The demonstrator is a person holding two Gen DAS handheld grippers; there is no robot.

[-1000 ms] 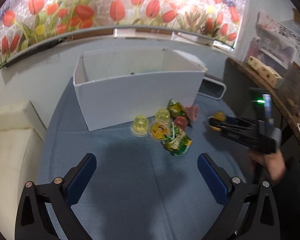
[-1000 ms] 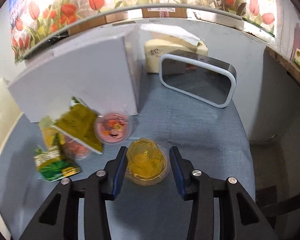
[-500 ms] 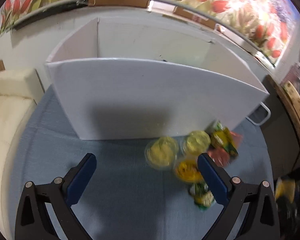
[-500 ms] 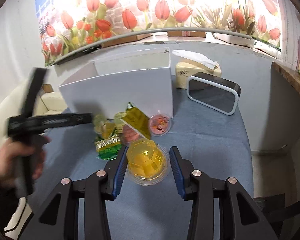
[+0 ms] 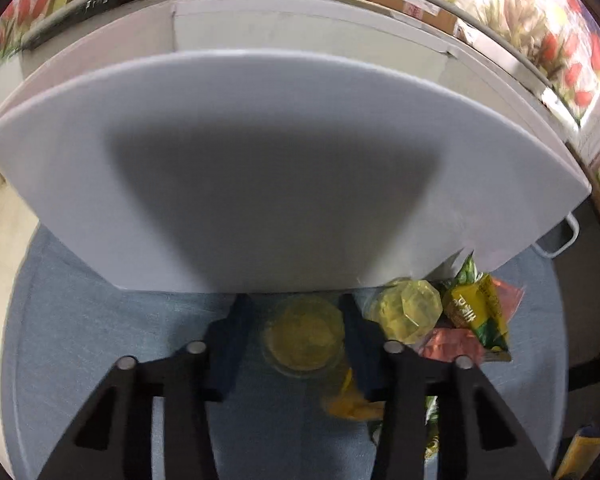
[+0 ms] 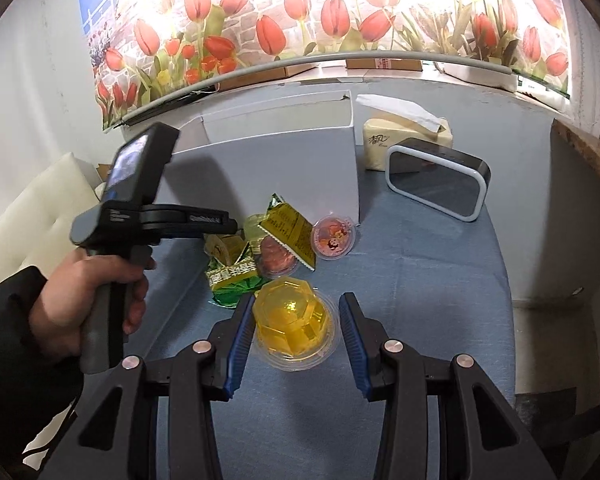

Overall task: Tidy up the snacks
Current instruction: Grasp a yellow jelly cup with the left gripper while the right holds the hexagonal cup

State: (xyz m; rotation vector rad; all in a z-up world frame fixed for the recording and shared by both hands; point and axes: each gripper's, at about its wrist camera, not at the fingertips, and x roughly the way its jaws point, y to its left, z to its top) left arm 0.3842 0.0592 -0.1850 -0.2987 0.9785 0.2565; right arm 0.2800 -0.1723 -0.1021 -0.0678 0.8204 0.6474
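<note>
left gripper closing around pale yellow jelly cup, dead centre between jaws, beside white box front wall | right gripper clamped on orange jelly cup, raised above desk

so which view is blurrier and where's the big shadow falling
Left wrist view: motion-blurred, the closing left gripper and the yellow jelly cup between its fingers smeared; a broad dark shadow covers the white box front. Right wrist view: sharp, orange jelly cup crisp, tulip mural washed out by glare.
</note>
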